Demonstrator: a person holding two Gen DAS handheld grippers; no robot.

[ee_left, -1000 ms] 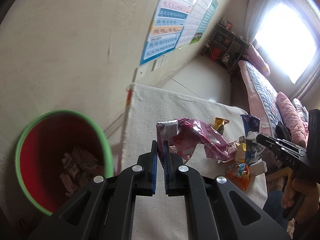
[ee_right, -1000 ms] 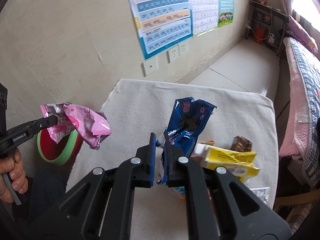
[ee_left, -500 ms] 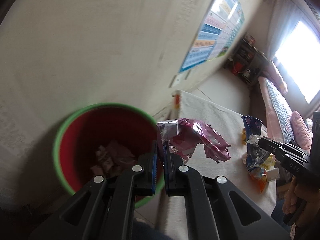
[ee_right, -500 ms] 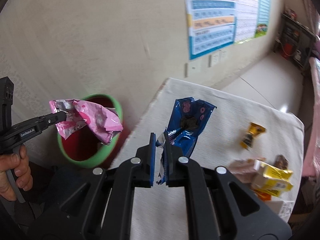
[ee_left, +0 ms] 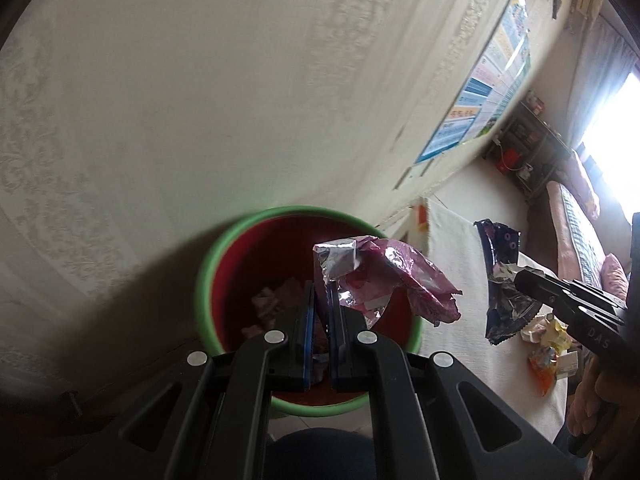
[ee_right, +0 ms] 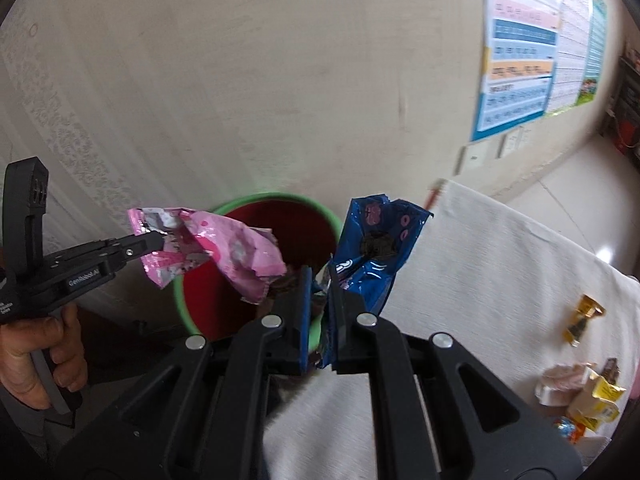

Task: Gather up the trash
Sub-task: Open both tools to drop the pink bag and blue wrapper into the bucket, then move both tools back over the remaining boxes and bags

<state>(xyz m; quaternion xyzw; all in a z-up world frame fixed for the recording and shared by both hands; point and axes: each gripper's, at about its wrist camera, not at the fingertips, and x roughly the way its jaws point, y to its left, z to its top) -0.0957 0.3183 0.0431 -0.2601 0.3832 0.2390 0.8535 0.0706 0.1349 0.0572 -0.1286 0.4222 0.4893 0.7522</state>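
The crumpled pink foil wrapper is pinched by one corner in my left gripper, hanging over the mouth of the round red bin with the green rim. My right gripper is clamped on the torn edge of the dark blue foil snack packet, which hangs over the bin's rim on the side nearest the white cloth-covered table.

The risk I see is the blue packet: letting go here could drop it onto the rim or the table's edge, and it might slide to the floor. Both wrappers are light and broad, so they may flutter sideways. The pink one could also snag on my pad. More litter waits on the table, well away from the bin: a small gold wrapper and yellow cartons.
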